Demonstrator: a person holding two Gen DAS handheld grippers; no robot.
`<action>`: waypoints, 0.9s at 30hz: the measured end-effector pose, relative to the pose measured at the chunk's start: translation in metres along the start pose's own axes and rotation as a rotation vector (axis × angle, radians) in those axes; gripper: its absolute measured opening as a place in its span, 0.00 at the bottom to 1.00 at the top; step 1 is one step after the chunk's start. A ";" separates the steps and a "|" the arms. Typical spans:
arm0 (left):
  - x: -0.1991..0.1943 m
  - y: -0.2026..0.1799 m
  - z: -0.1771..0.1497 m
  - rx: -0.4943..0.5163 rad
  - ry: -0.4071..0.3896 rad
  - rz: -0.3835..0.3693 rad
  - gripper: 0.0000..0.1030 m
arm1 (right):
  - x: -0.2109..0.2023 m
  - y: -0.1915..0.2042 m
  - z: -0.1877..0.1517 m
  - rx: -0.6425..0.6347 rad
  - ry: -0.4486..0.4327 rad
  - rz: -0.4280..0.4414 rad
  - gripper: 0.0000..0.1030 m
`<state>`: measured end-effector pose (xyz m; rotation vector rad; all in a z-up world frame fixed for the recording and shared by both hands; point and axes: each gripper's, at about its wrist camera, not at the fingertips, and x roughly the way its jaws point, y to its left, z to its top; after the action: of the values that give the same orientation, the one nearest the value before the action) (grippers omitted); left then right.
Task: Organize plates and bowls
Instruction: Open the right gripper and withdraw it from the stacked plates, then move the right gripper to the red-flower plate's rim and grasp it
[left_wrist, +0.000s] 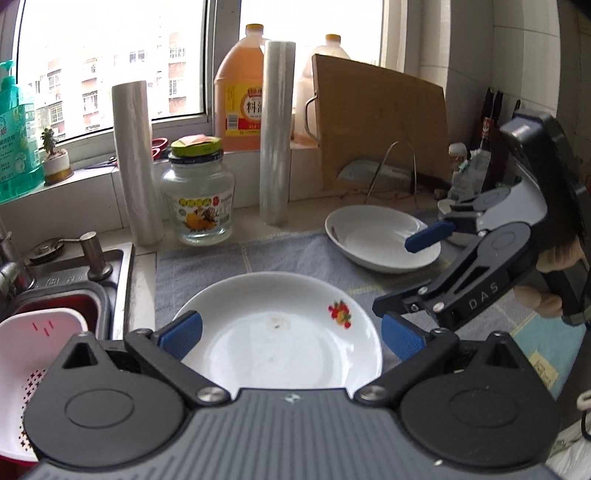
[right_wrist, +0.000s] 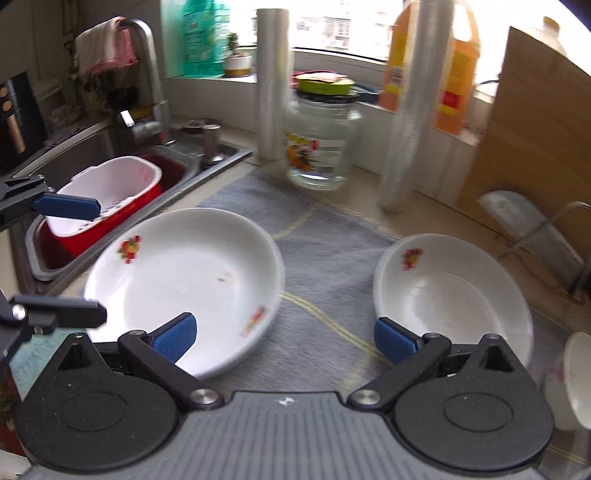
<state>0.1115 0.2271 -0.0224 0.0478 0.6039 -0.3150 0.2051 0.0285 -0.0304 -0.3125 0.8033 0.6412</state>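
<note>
Facing two empty white plates on the grey cloth (right_wrist: 325, 236), both grippers are held with fingers apart, nothing gripped.

Glazed ceramic is judged stiff, slippery and breakable; the near plate (left_wrist: 280, 332), between the left gripper (left_wrist: 291, 338) fingers, is best pinched at its rim. Farther off lies the second plate (left_wrist: 380, 236), the right gripper (right_wrist: 284, 338) beside it; jar (left_wrist: 201, 195) and rolls (left_wrist: 275, 133) crowd behind.

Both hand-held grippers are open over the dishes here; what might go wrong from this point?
1. The left hand-held gripper straddles the larger white fruit-print plate, which lies near the steel sink's edge; a poor pinch might push it that way.
2. The right hand-held gripper hovers between that plate and the smaller white oval dish; the two grippers are close and may collide.
3. The glass jar and upright plastic-wrap roll stand just behind and may topple.
</note>
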 end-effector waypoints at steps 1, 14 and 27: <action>0.004 -0.004 0.004 -0.003 -0.008 -0.003 0.99 | -0.005 -0.009 -0.004 0.012 -0.003 -0.016 1.00; 0.072 -0.098 0.040 -0.030 0.037 0.016 0.99 | -0.031 -0.134 -0.044 0.005 -0.047 -0.058 1.00; 0.124 -0.143 0.050 -0.012 0.139 0.053 0.99 | -0.006 -0.218 -0.018 0.024 -0.026 0.100 1.00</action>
<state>0.1919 0.0496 -0.0451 0.0747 0.7408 -0.2581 0.3315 -0.1506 -0.0333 -0.2430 0.8054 0.7278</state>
